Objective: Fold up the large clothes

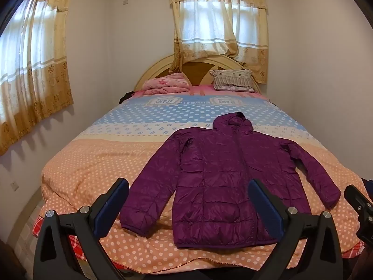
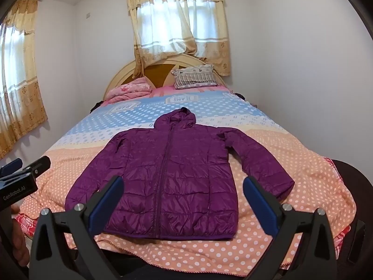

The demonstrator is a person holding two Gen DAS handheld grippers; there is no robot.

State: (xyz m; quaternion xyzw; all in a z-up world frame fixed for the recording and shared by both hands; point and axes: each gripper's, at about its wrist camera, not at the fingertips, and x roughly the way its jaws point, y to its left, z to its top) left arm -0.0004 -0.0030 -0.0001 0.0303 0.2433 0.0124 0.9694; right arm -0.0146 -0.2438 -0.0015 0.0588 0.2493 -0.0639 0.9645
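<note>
The left gripper (image 1: pixel 187 204) and right gripper (image 2: pixel 183 201), both black with blue pads, tilt downward over the near bed edge, jaws spread wide and empty. Beyond them, untouched, a glossy purple quilted hooded jacket (image 2: pixel 172 170) lies flat, zipped, sleeves spread, hood pointing far, on the peach polka-dot bedspread (image 2: pixel 314 182).

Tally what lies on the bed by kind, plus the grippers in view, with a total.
Purple hooded jacket, spread flat: 1
Patterned pillow: 1
Folded pink blanket: 1
Grippers, left gripper and right gripper, both open and empty: 2
Total: 5
</note>
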